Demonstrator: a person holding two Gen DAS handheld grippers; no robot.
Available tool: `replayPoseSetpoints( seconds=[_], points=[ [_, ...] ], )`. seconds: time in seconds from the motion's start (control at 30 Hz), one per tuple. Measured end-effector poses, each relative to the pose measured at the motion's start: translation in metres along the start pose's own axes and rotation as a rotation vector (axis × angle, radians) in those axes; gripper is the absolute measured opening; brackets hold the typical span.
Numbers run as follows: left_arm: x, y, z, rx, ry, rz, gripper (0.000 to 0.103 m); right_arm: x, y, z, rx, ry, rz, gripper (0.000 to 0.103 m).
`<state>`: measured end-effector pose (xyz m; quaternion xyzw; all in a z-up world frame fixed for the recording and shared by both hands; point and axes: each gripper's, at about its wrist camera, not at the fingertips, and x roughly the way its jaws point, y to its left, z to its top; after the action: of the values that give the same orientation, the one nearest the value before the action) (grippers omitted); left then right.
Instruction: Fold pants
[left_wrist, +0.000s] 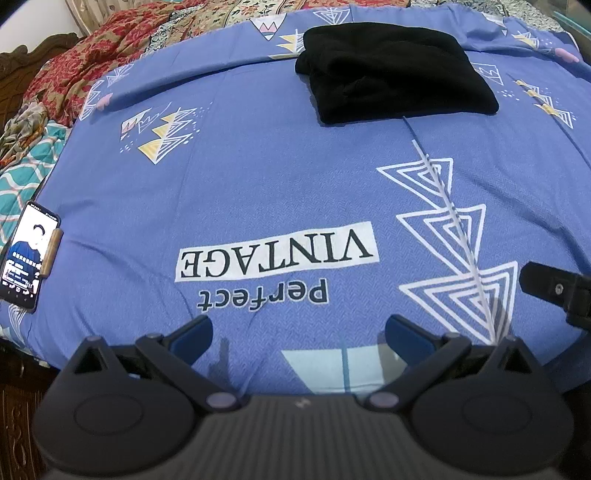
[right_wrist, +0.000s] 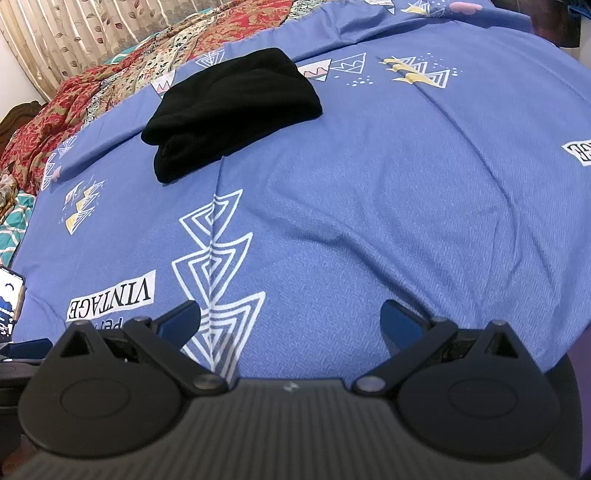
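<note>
**Folded pants on the bed, both tools spread wide**

Left wrist view: the left tool (left_wrist: 299, 332) hangs over the near edge of the bed, its fingers spread wide and gripping nothing. The black pants (left_wrist: 395, 70) lie folded in a compact bundle on the blue bedsheet (left_wrist: 258, 192), well apart from the tool. A phone (left_wrist: 27, 254) with a lit screen sits at the left bed edge.

Right wrist view: the right tool (right_wrist: 290, 317) also stands wide and empty above the bedsheet (right_wrist: 388, 184). The pants (right_wrist: 232, 110) rest far ahead to the left, near a red patterned blanket (right_wrist: 55, 122).
</note>
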<state>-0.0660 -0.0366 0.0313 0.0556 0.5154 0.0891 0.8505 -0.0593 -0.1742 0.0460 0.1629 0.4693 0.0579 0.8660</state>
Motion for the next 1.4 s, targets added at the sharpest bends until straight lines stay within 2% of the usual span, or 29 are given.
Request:
replayPoseSetpoints(
  seconds=[1.4],
  points=[
    [-0.0024,0.0011,0.0033,-0.009,0.001,0.028,0.103,-0.0028,0.0000,0.0034,0.001,-0.005,0.005,0.103]
  ],
)
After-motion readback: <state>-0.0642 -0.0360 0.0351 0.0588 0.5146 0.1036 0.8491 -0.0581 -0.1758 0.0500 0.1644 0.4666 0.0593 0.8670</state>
